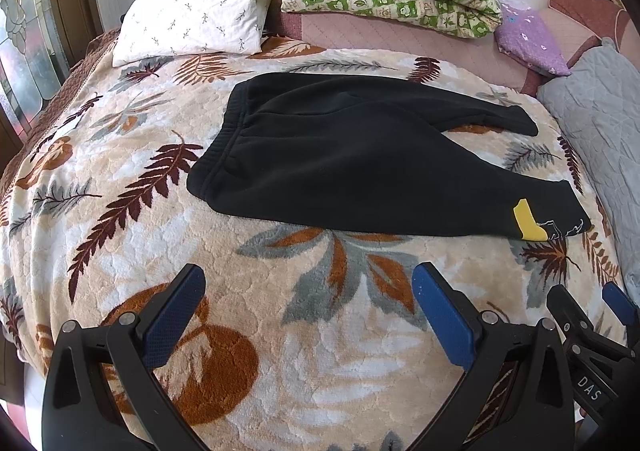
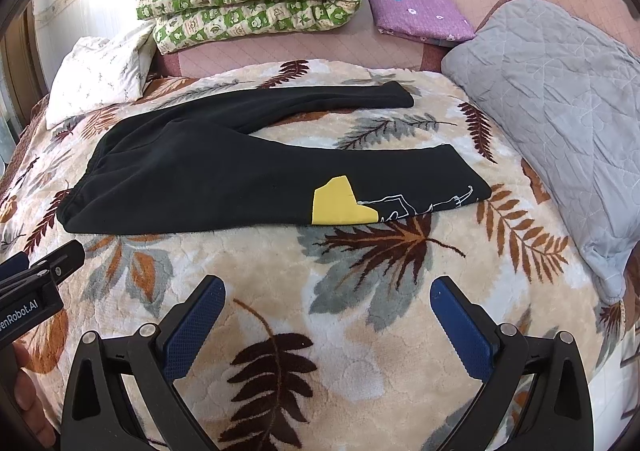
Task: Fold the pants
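The left gripper (image 1: 308,287) and right gripper (image 2: 328,299) both hover with fingers spread wide and empty, side by side above the blanket (image 1: 280,351) near the bed's front edge. Beyond them the black pants (image 2: 208,175) lie flat mid-bed, waistband left, legs splayed rightward, a yellow patch (image 2: 340,203) on the nearer leg.
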